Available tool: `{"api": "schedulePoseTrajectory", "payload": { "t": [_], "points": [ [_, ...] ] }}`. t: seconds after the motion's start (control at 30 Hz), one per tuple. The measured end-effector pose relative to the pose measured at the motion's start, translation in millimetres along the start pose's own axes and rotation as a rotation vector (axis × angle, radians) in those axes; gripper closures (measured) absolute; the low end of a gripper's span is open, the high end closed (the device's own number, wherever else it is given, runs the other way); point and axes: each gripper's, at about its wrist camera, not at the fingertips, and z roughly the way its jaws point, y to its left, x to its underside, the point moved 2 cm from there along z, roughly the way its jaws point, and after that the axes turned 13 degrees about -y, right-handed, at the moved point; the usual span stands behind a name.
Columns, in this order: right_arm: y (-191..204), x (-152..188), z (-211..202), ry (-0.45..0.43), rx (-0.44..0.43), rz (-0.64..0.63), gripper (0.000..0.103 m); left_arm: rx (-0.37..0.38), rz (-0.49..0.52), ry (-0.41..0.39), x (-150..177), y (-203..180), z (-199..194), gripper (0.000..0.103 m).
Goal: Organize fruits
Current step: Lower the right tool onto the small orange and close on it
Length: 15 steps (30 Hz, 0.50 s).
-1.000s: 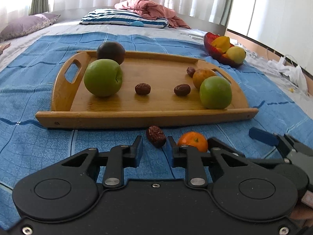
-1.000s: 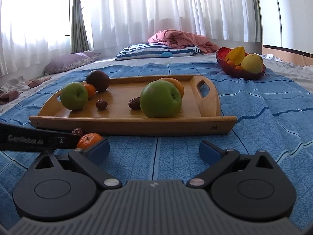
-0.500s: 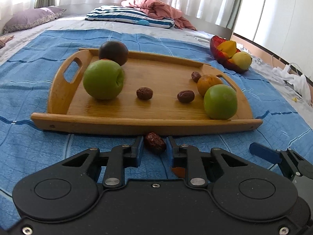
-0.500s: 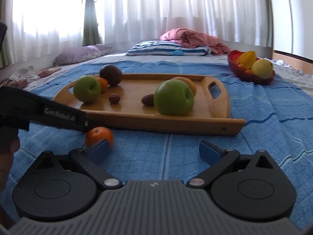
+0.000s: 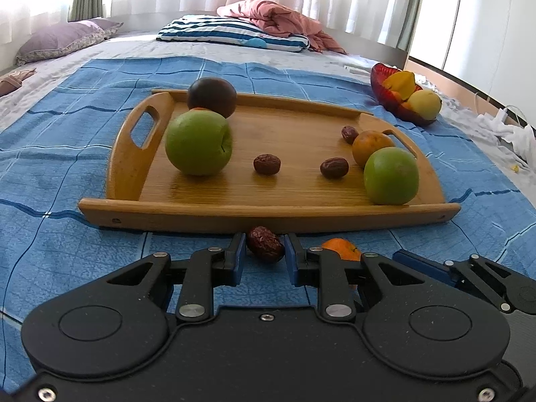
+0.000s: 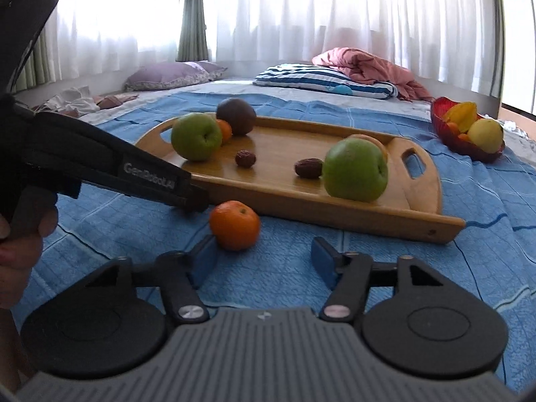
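Left hand-held gripper (image 5: 264,257) pinches a wrinkled red date (image 5: 265,244) between its blue pads, just in front of the near rail of the wooden tray (image 5: 268,212); whether the date rests on the blue blanket (image 5: 67,241) or is raised off it is hard to tell from this angle. Right hand-held gripper (image 6: 263,260) has just been closing and its jaws now stand half apart, holding nothing. A small orange mandarin (image 6: 235,225) lies on the blanket close ahead of its left finger, near but seemingly not touching, and not yet between the pads. In the left wrist view the same mandarin peeks out behind the left gripper's right finger.

On the tray sit two green apples, one near the left handle (image 5: 198,143) and one at the near right corner (image 5: 391,176). A dark round fruit (image 5: 211,97) stands behind the left apple, with another small orange fruit (image 6: 223,130) tucked between them. An orange (image 5: 372,145) sits right behind the right apple. Three more dates lie loose on the tray floor: one in the middle (image 5: 266,164), one further right (image 5: 334,167), one near the far right handle (image 5: 349,134).

A red bowl (image 6: 462,140) of yellow and orange fruit stands on the blanket well apart, off to the right of the tray.
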Motion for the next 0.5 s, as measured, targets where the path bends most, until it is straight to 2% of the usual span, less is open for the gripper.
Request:
{"api": "schedulePoseTrajectory", "payload": {
  "t": [0.2,0.5],
  "points": [
    [7,-3,5,0.002,-0.023,0.003,0.050,-0.004,0.005,0.007,2,1,-1,0.079],
    [9,-7,11,0.008,-0.039,0.024,0.059,-0.010,0.011,0.008,3,5,0,0.079]
  ]
}}
